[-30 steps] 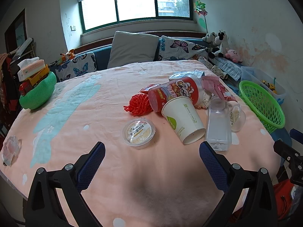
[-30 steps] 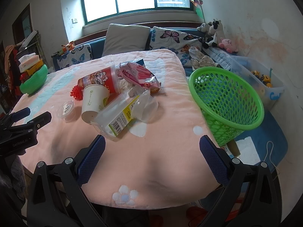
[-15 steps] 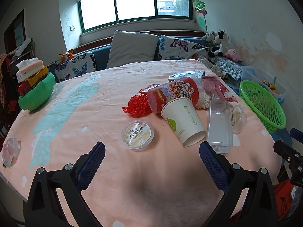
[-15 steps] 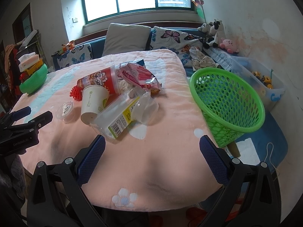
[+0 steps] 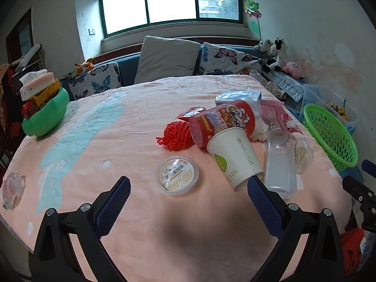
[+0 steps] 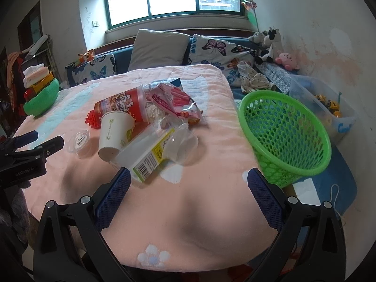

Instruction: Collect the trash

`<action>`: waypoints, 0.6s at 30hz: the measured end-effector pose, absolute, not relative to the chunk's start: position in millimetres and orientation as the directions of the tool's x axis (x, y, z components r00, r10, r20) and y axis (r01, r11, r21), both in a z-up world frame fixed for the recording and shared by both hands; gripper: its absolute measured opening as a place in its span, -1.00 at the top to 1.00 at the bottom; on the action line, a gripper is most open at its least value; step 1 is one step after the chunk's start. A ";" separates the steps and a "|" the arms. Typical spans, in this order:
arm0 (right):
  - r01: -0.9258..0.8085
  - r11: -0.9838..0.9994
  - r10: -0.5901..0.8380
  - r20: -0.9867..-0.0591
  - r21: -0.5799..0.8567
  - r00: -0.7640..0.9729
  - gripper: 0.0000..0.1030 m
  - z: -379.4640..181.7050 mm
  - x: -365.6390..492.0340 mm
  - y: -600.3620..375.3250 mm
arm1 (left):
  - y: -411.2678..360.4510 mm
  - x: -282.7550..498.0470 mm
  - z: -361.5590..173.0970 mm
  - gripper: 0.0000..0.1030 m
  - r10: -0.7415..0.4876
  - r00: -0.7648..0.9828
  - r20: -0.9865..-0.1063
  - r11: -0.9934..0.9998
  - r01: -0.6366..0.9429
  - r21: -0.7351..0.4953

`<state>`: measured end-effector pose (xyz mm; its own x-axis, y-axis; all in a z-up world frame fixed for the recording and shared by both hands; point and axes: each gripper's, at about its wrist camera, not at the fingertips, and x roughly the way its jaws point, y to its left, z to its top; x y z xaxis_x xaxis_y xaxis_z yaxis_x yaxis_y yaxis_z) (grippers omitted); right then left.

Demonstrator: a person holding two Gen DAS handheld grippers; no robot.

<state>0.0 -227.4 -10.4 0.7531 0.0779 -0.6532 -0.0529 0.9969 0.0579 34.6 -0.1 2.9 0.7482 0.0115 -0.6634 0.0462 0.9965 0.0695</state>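
- Left gripper (image 5: 189,196) hovers spread and empty near a lidded tub (image 5: 176,175).
- Right gripper (image 6: 189,188), spread, nears a clear bottle (image 6: 146,154).
- Green basket (image 6: 285,138) sits right, apparently off the table.

Daylight comes through a wide green-framed window (image 5: 171,2) in the far white wall (image 5: 293,23), whose right side is stained. Below it stands a dark blue sofa (image 5: 127,70) with a grey pillow (image 5: 166,58) and butterfly cushions (image 5: 225,58), soft toys (image 5: 275,54) at its right end
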 end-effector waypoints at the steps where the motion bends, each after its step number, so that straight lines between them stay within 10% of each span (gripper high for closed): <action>1: -0.055 0.997 0.077 -0.653 0.054 0.754 -0.91 -10.3 1.2 -227.2 | 2.3 36.9 3.9 -0.88 0.016 0.749 -0.662 0.997 0.040 0.069; 18: -0.100 0.982 0.186 -0.701 0.163 0.688 -0.71 -29.7 53.8 -231.5 | 33.1 65.7 4.0 -0.88 0.035 0.727 -0.686 0.999 -0.014 0.036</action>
<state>53.8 -231.5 -29.7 0.6880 0.1861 -0.7014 -0.0996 0.9816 0.1627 65.7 33.1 4.0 0.7269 0.0346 -0.6859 -0.0137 0.9993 0.0359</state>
